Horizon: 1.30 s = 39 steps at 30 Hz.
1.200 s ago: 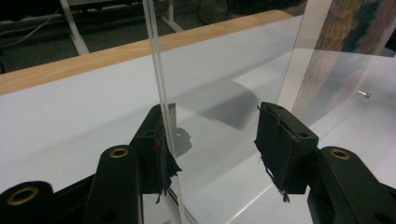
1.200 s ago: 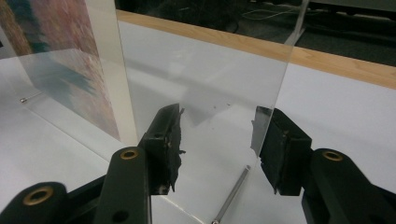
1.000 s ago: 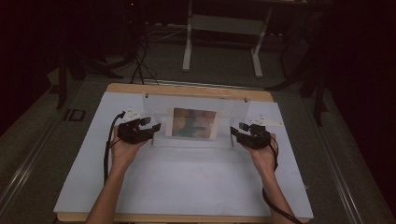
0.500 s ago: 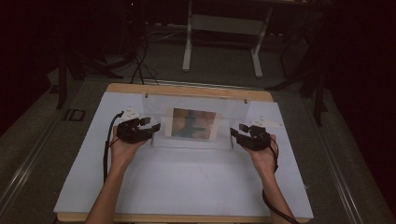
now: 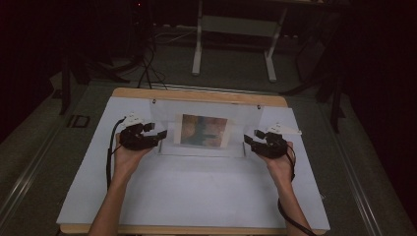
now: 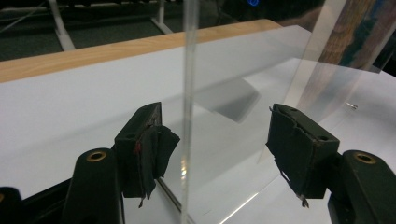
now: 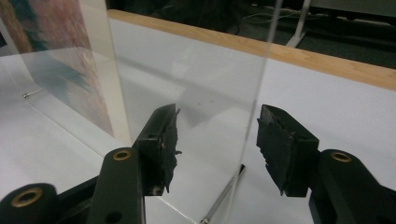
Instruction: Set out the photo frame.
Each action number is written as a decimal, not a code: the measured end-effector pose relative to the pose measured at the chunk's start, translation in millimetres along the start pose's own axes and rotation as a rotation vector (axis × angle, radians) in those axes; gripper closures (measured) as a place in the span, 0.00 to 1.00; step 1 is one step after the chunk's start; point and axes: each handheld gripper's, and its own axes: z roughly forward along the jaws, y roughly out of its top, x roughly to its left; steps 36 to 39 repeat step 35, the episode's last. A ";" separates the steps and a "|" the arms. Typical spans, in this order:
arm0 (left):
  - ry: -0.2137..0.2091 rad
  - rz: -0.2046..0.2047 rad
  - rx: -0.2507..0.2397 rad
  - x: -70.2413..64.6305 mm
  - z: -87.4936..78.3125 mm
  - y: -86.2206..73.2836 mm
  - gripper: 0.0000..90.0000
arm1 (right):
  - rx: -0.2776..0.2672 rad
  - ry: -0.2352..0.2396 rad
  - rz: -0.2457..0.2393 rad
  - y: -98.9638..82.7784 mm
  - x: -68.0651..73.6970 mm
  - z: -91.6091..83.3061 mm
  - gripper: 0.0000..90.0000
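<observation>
Compared with a second ago, both hands are seen in nearly the same places, and the jaws of both grippers have just been opening. The clear acrylic picture frame (image 5: 204, 129), holding a colourful printed picture (image 5: 204, 131), is stood upright near the far middle of the white table (image 5: 196, 196). Its long axis is laid across the table from left to right, and the picture is faced toward the person. At its left edge, the left gripper (image 5: 160, 134) is held wide open, the clear sheet's edge between the pads untouched. At its right edge, the right gripper (image 5: 247, 140) is likewise spread wide around the sheet without pressing it.
</observation>
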 end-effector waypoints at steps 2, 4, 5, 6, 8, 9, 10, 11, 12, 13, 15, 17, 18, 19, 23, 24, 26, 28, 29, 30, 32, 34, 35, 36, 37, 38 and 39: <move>0.003 0.004 -0.004 1.2 -4.1 0.7 0.40 | -0.007 0.002 0.007 0.5 -2.0 -2.5 0.52; 0.002 0.004 -0.014 2.4 -8.6 1.2 0.41 | -0.013 0.005 0.010 1.1 -3.5 -5.7 0.52; 0.003 0.002 -0.017 2.6 -10.0 1.3 0.41 | -0.017 0.010 0.008 1.6 -4.6 -8.2 0.52; 0.004 0.001 -0.018 3.3 -12.0 1.5 0.41 | -0.020 0.011 0.004 1.9 -5.1 -9.2 0.52; 0.001 0.003 -0.021 4.3 -14.8 1.7 0.41 | -0.024 0.012 0.005 2.7 -5.7 -12.0 0.52; 0.001 0.001 -0.024 4.4 -16.5 1.7 0.42 | -0.026 0.015 0.004 3.3 -6.2 -13.9 0.52; -0.001 0.003 -0.026 4.9 -18.2 1.9 0.42 | -0.029 0.018 0.002 3.8 -6.7 -15.3 0.52; 0.001 0.006 -0.027 5.1 -19.6 2.0 0.43 | -0.024 0.024 0.000 4.4 -7.2 -16.7 0.52; 0.003 0.008 -0.030 5.3 -21.8 2.1 0.43 | -0.021 0.030 -0.005 4.8 -7.6 -17.5 0.52; 0.005 0.008 -0.031 5.5 -23.0 2.0 0.43 | -0.020 0.035 -0.012 5.3 -8.3 -19.1 0.52; 0.013 0.004 -0.035 6.7 -26.7 0.9 0.43 | -0.020 0.039 -0.017 5.8 -10.2 -21.7 0.52; 0.019 -0.004 -0.040 8.9 -29.5 -0.7 0.43 | -0.019 0.036 -0.012 5.8 -12.8 -24.6 0.52; 0.024 -0.011 -0.043 10.9 -31.6 -1.9 0.43 | -0.020 0.036 -0.011 5.6 -14.3 -25.5 0.52; 0.027 -0.016 -0.044 11.9 -32.7 -2.6 0.43 | -0.021 0.038 0.001 5.2 -16.8 -27.3 0.52; 0.053 -0.033 -0.047 17.6 -36.8 -7.0 0.43 | -0.025 0.030 0.029 1.8 -27.4 -30.8 0.52; 0.065 -0.033 -0.041 19.1 -36.7 -8.8 0.43 | -0.023 0.028 0.036 0.9 -29.2 -31.3 0.52; 0.072 -0.033 -0.036 19.9 -36.3 -10.1 0.43 | -0.020 0.024 0.048 -0.7 -32.4 -31.8 0.52; 0.096 -0.040 -0.010 24.5 -33.2 -16.0 0.43 | -0.006 0.012 0.070 -5.6 -40.9 -32.0 0.52; 0.098 -0.044 -0.006 25.9 -32.4 -17.5 0.43 | -0.003 0.011 0.074 -7.0 -43.0 -31.8 0.52; 0.106 -0.054 0.000 28.0 -30.8 -19.9 0.43 | 0.000 0.009 0.081 -8.5 -44.9 -31.3 0.52; 0.130 -0.061 0.026 32.0 -27.9 -24.6 0.43 | 0.016 0.002 0.093 -13.0 -50.1 -29.3 0.52; 0.171 -0.066 0.071 36.5 -23.8 -30.4 0.43 | 0.048 -0.023 0.090 -18.7 -55.4 -26.0 0.52; 0.199 -0.067 0.096 38.8 -21.3 -33.6 0.43 | 0.073 -0.037 0.094 -23.0 -59.0 -23.2 0.52; 0.199 -0.067 0.096 38.8 -21.3 -33.6 0.43 | 0.073 -0.037 0.094 -23.0 -59.0 -23.2 0.52; 0.199 -0.067 0.096 38.8 -21.3 -33.6 0.43 | 0.073 -0.037 0.094 -23.0 -59.0 -23.2 0.52; 0.199 -0.067 0.096 38.8 -21.3 -33.6 0.43 | 0.073 -0.037 0.094 -23.0 -59.0 -23.2 0.52; 0.199 -0.067 0.096 38.8 -21.3 -33.6 0.43 | 0.073 -0.037 0.094 -23.0 -59.0 -23.2 0.52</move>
